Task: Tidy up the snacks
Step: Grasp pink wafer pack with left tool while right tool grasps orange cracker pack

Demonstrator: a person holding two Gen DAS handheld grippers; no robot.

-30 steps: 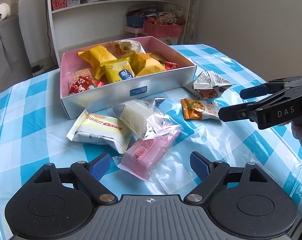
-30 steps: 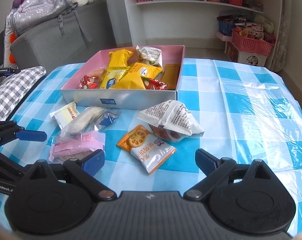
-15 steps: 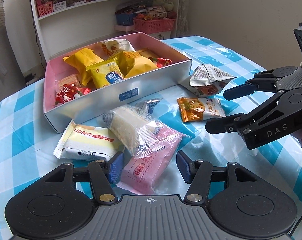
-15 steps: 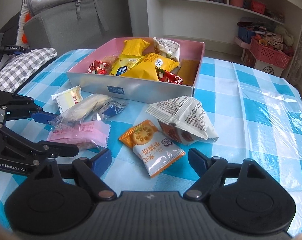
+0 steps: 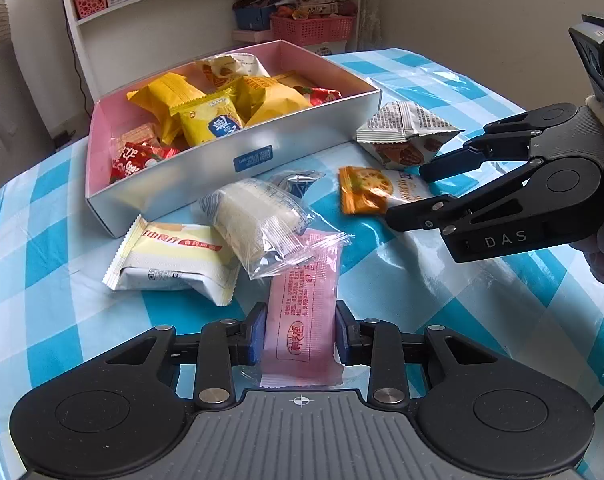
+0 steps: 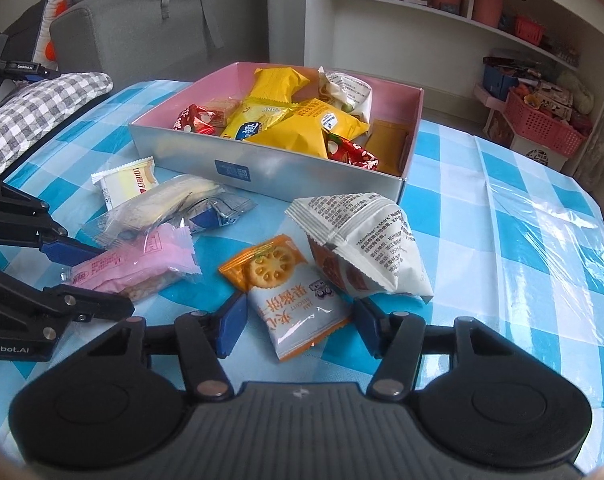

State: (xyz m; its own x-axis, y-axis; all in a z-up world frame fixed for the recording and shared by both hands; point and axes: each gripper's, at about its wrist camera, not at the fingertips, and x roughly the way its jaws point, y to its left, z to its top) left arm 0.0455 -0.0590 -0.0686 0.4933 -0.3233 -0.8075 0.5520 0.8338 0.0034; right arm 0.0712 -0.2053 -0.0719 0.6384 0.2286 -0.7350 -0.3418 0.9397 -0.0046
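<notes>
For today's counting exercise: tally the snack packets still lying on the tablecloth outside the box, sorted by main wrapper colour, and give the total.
Pink: 1, the pink packet
Clear: 1, the clear packet
Cream-yellow: 1, the cream packet
Orange and white: 1, the cracker packet
White, printed: 1, the puffed white packet
Blue and silver: 1, the small blue packet
Total: 6

A home living room: a grey sofa [image 6: 142, 28] with a checked cushion [image 6: 42, 108] at upper left, white shelves [image 6: 482, 20] with pink baskets [image 6: 542, 124] at upper right, a blue-checked cloth [image 6: 522, 208] on the worktop.
</notes>
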